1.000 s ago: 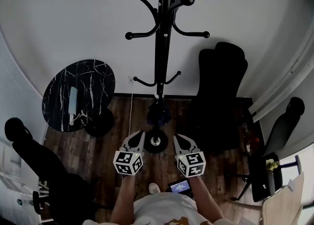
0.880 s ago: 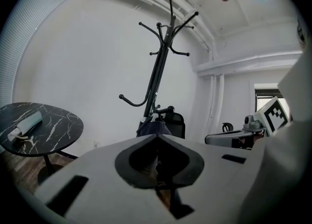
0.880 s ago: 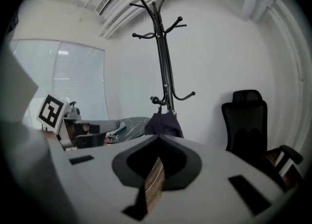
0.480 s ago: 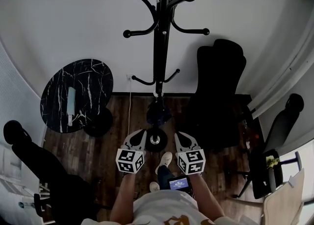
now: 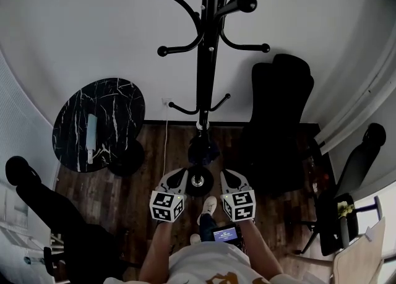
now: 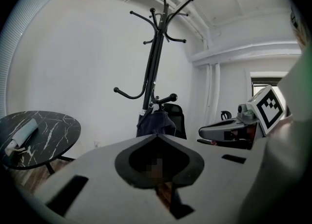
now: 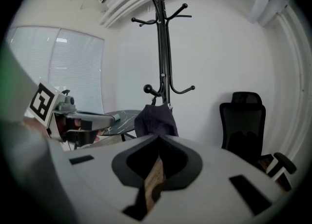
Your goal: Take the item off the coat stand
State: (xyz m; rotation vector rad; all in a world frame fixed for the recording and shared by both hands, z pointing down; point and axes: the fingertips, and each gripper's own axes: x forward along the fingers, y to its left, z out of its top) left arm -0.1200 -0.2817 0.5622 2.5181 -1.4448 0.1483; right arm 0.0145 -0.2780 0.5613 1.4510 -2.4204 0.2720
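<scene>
A black coat stand (image 5: 204, 60) rises against the white wall, its round base (image 5: 199, 181) on the wood floor. A dark cloth item (image 5: 202, 148) hangs from a low hook on the pole. It also shows as the dark item (image 6: 156, 123) in the left gripper view and as the dark item (image 7: 156, 120) in the right gripper view. My left gripper (image 5: 179, 171) and right gripper (image 5: 224, 173) are held side by side in front of the stand, short of the item. Both are shut and empty. Each sees the other: right gripper (image 6: 229, 131), left gripper (image 7: 83, 118).
A round black marble table (image 5: 117, 100) stands left of the stand, with a pale folded thing (image 5: 91, 133) on it. A black office chair (image 5: 279, 109) is close on the right. More chairs stand at far right (image 5: 359, 159) and lower left (image 5: 37, 193). A white shoe (image 5: 209, 205) is below the grippers.
Both grippers have sunk a little, still shut and side by side. A foot in a white shoe has stepped forward between them.
</scene>
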